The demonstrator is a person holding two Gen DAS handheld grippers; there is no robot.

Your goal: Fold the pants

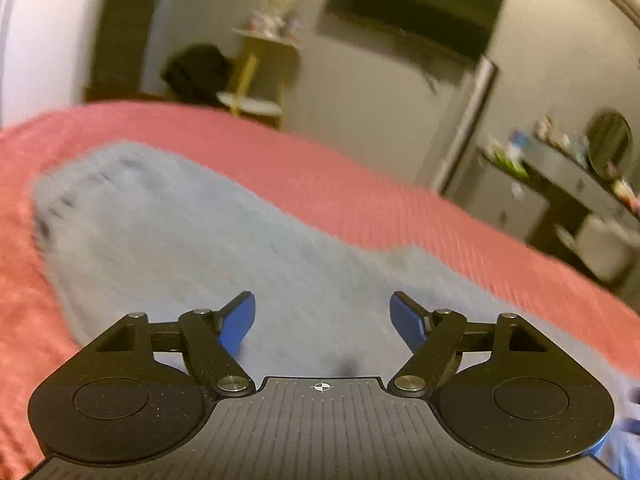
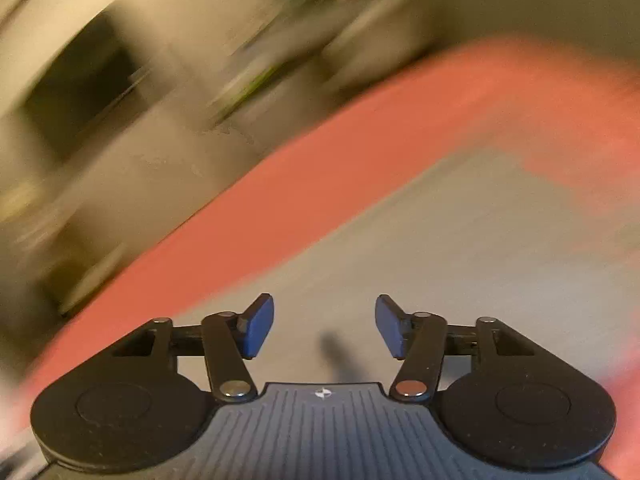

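Both tongs stand apart with nothing between the blue pads. Left tongs (image 1: 322,322) gape wide over the pants (image 1: 192,240); its fingers (image 1: 239,326) are clear of the cloth, no fabric pinched. Right tongs (image 2: 325,326) are parted a bit narrower, pads likewise bare.

Pants: light blue-grey denim, lying flat on the bed (image 1: 360,196), which carries a salmon-red ribbed cover. In the left wrist view the garment runs from under the tool away to the upper left, ending in a rounded edge with a few dark marks. Red cover shows on both sides of it and beyond it.

Right wrist view is heavily smeared. A grey-beige band (image 2: 460,248) under the tool is probably the same pants, with the red cover (image 2: 280,208) running diagonally beside it on the left and above it to the right. A small dark shadow sits on the cloth just ahead of the tool body.

Background in the left view: a dark wall-mounted screen (image 1: 416,12), a dresser (image 1: 568,184) with small items and a round mirror, and a yellow stand (image 1: 260,76) with a dark bag beside it.
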